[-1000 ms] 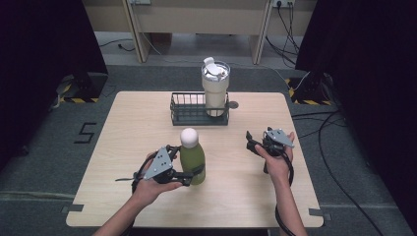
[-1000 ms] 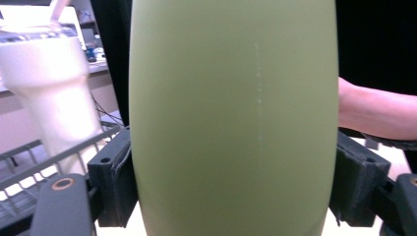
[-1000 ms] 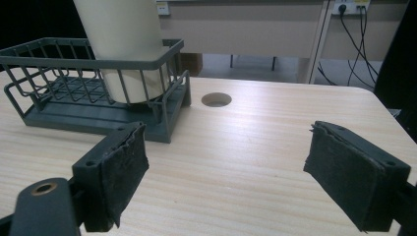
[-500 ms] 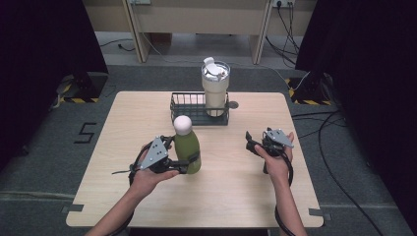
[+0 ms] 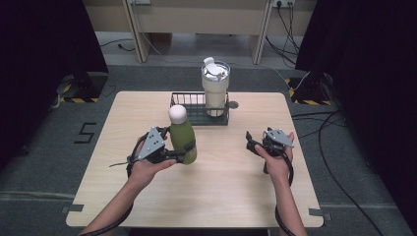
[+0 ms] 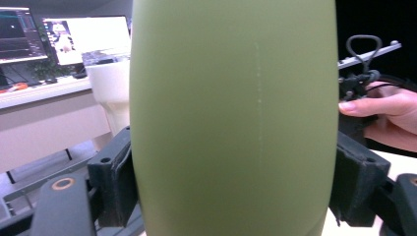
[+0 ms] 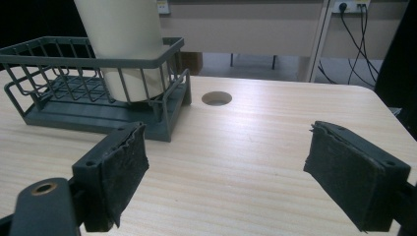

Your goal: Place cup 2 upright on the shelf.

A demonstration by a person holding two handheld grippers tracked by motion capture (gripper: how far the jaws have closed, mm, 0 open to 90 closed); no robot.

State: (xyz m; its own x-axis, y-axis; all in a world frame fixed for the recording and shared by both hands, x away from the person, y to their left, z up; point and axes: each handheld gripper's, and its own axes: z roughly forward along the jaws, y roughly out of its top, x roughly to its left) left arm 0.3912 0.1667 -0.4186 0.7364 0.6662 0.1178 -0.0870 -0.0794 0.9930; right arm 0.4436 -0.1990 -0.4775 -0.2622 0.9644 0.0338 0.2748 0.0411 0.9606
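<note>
Green bottle point(image 5: 183, 142) is grasped but not yet delivered. The left hand-held gripper point(image 5: 174, 153) pinches it across the lower body; in the left gripper view both black pads press flat on the bottle's sides point(image 6: 231, 118). The bottle stands roughly upright with its white cap up, on the person's side of the wire basket point(image 5: 184, 114) and to the left of its middle, near it but not touching. Whether its base is on the tabletop point(image 5: 221, 196) or just lifted off it I can't tell.

My read: the grab is done; carrying it over and setting it down are left. The likely target is the basket's free left half, since the cream tumbler point(image 5: 215, 88) already stands in the right half.

The right hand-held gripper point(image 5: 255, 147) is spread, with nothing between its jaws. In the right gripper view it sits low over the tabletop, pointing at the basket's near right corner point(image 7: 167, 123) and the round hole point(image 7: 217, 98) beside the basket. It is well to the right of the bottle, on the person's side of the basket.
</note>
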